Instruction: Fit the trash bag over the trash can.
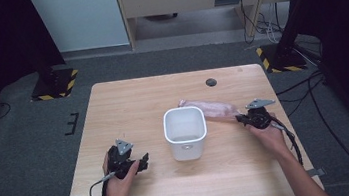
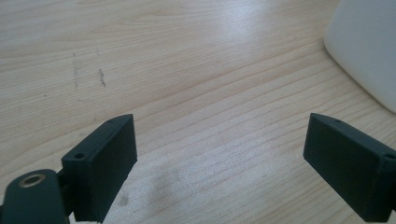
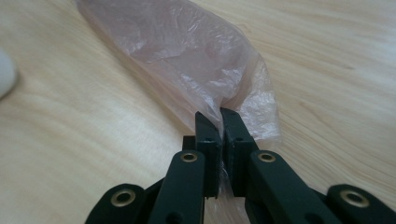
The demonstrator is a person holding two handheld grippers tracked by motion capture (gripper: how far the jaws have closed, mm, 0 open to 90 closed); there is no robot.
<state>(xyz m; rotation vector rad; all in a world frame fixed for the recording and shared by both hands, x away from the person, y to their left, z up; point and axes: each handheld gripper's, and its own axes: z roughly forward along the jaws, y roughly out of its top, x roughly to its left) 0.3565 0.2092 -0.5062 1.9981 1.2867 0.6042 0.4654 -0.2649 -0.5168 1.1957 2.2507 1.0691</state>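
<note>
A thin pinkish plastic bag [image 1: 209, 108] lies flat on the wooden table [image 1: 127, 98], behind and to the right of a white square bin [image 1: 185, 132]. My right gripper [image 1: 241, 118] is shut on the bag's near end; in the right gripper view the film [image 3: 187, 56] is pinched between the two closed jaws [image 3: 219, 116] and stretches away from them. My left gripper [image 1: 142, 161] rests low at the front left of the table, open, with bare wood between its jaws [image 2: 219, 149]. The bin's white wall [image 2: 364, 46] sits to its right.
A small dark round hole [image 1: 211, 82] marks the table's far side. Black cables [image 1: 294, 143] trail off the right edge and over the grey floor. Stand bases with yellow-black tape [image 1: 55, 85] sit behind both far corners.
</note>
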